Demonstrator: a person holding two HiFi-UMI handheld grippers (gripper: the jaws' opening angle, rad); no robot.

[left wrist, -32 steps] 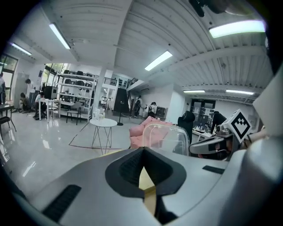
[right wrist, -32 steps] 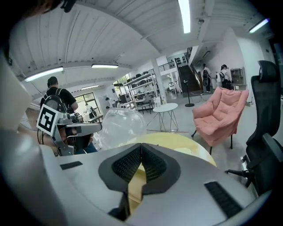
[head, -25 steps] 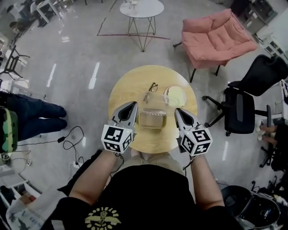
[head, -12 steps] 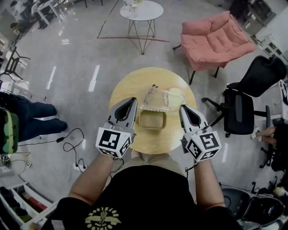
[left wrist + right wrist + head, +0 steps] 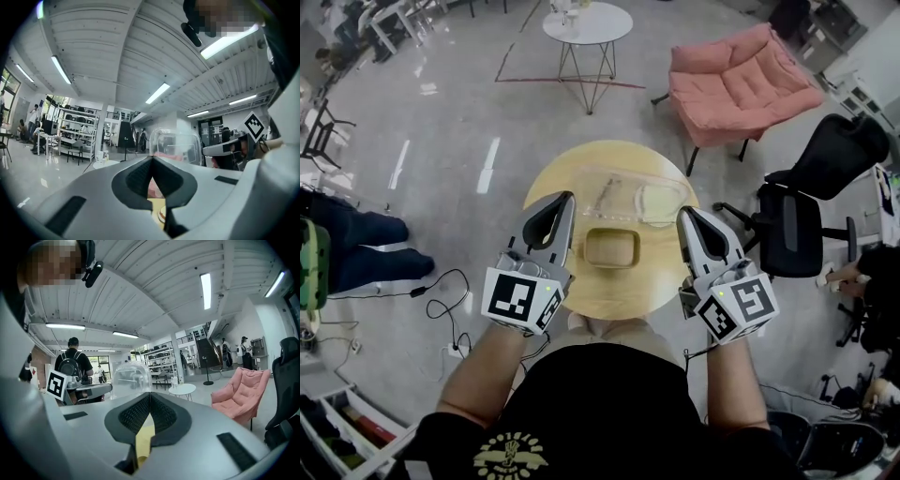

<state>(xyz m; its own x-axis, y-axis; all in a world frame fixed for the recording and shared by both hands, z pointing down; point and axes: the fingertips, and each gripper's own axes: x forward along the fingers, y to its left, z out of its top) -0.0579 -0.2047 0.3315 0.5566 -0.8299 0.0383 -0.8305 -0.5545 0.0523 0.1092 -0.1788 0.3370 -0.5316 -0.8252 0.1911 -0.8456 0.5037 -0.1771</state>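
A clear plastic box stands on the round wooden table point(image 5: 558, 173). Its tan base point(image 5: 612, 247) lies between my two grippers, and its clear lid point(image 5: 623, 190) is open to the far side. My left gripper point(image 5: 562, 202) is held left of the base and is shut on nothing. On the other side of the base, my right gripper point(image 5: 686, 216) is also shut and empty. In the left gripper view the jaws point(image 5: 152, 160) meet in front of the clear lid point(image 5: 176, 143). The right gripper view shows shut jaws point(image 5: 150, 395) and the same lid point(image 5: 132, 376).
A pale round plate point(image 5: 661, 199) lies under the lid's right part. Beyond the table are a pink armchair point(image 5: 736, 80) and a small white round table point(image 5: 586, 21). A black office chair point(image 5: 811, 197) stands to the right. Cables point(image 5: 450, 291) trail on the floor at left.
The clear lid has swung up off the tan base and over to the far side. Both grippers have drawn back toward me and tilted upward.
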